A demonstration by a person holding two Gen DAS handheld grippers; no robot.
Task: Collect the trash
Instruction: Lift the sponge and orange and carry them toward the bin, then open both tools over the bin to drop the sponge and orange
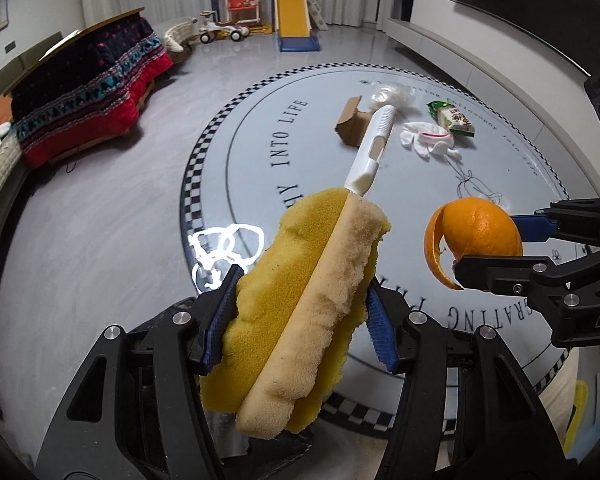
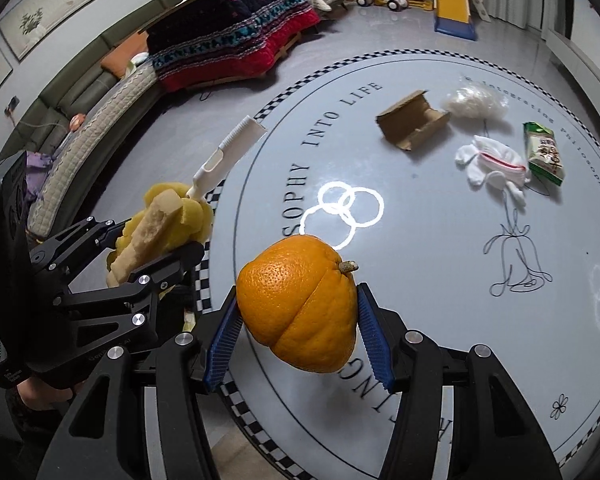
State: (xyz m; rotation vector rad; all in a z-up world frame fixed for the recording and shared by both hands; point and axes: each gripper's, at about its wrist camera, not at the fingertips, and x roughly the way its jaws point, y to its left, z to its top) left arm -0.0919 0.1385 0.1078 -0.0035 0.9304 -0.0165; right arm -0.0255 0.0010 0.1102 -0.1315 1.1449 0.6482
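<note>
My left gripper (image 1: 302, 312) is shut on the yellow sponge head of a sponge brush (image 1: 300, 300) with a white handle (image 1: 370, 148), held above the round white table (image 1: 260, 152). It also shows in the right wrist view (image 2: 160, 232). My right gripper (image 2: 298, 332) is shut on an orange peel (image 2: 300, 304), also seen in the left wrist view (image 1: 476, 236). On the table lie a cardboard piece (image 2: 414, 124), a crumpled plastic bag (image 2: 474, 102), a white glove (image 2: 492, 164) and a green snack wrapper (image 2: 544, 152).
The table has a checkered rim (image 2: 208, 280). A sofa (image 2: 92, 120) with a red and dark blanket (image 2: 236, 40) stands to the left. A toy slide (image 1: 296, 20) and ride-on toys stand at the far wall.
</note>
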